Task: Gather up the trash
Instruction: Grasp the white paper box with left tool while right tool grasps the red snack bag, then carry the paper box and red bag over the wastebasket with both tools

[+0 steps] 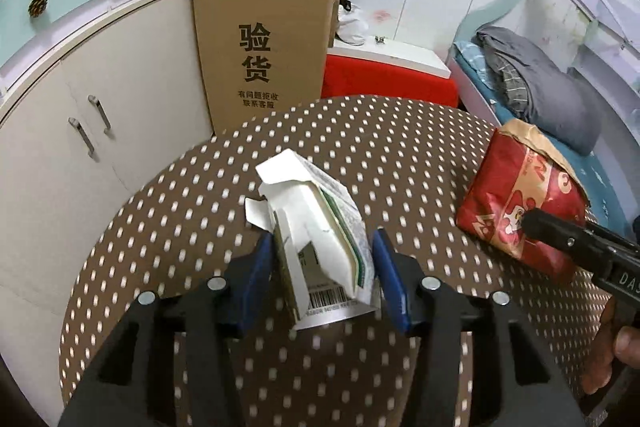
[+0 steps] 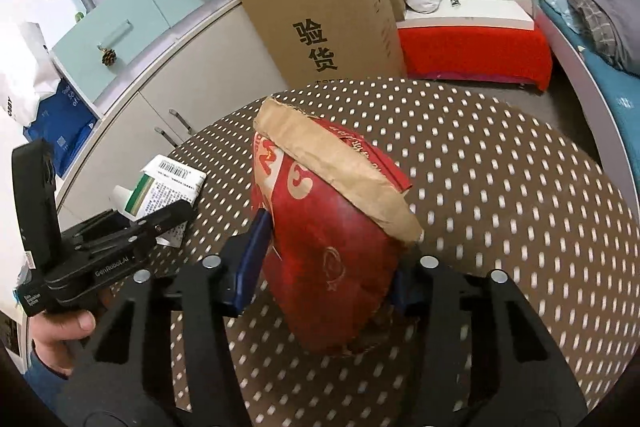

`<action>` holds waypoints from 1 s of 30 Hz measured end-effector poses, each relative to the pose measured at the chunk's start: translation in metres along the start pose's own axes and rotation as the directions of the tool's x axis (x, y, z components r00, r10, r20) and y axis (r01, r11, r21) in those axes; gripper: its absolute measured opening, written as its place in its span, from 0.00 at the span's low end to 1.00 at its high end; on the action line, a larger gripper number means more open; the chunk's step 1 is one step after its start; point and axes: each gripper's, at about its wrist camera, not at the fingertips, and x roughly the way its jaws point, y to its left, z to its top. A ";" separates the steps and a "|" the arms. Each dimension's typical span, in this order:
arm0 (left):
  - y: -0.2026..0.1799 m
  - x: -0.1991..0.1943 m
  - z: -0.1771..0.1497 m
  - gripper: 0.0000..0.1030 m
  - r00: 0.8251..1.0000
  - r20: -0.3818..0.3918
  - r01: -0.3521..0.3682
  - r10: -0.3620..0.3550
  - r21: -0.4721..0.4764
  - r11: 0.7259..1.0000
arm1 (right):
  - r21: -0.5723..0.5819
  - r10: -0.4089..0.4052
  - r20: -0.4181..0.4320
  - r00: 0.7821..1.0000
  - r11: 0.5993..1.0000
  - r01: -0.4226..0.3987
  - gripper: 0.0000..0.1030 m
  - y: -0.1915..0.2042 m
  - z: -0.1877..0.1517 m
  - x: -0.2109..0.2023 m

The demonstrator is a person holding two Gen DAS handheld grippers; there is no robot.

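Left wrist view: two pieces of trash on the dotted worktop [image 1: 400, 155], one per gripper.

Item 1, torn white carton [image 1: 316, 239]: lies flat on the worktop between the blue pads of the left gripper [image 1: 322, 267]; left pad touching, right pad just beside it, jaws part-open and not yet clamped. Item 2, red paper bag [image 2: 332, 259]: upright on the worktop, pinched across its lower body by the right gripper [image 2: 328, 283], jaws closed on it. Handling advice: close the left jaws squarely on the carton's thick body, not its loose flaps, and lift both straight up. No bin is visible; a tall cardboard box [image 1: 264, 39] stands behind.
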 end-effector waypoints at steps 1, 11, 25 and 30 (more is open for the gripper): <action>0.001 -0.005 -0.005 0.49 1.000 0.003 0.006 -0.006 -0.005 1.000 | 0.007 -0.003 0.006 1.000 1.000 0.003 0.48 0.002 -0.006 -0.005; -0.015 -0.056 -0.047 0.49 0.998 0.029 0.058 -0.058 0.007 0.998 | 0.112 -0.017 0.075 0.997 0.994 0.008 0.47 -0.010 -0.058 -0.066; -0.122 -0.112 -0.054 0.49 0.975 0.080 0.190 -0.205 0.166 0.968 | 0.203 -0.125 0.291 0.948 0.977 0.067 0.47 -0.066 -0.079 -0.202; -0.168 -0.123 -0.047 0.49 0.961 0.092 0.234 -0.261 0.236 0.943 | 0.238 -0.191 0.353 0.916 0.965 0.109 0.47 -0.092 -0.083 -0.245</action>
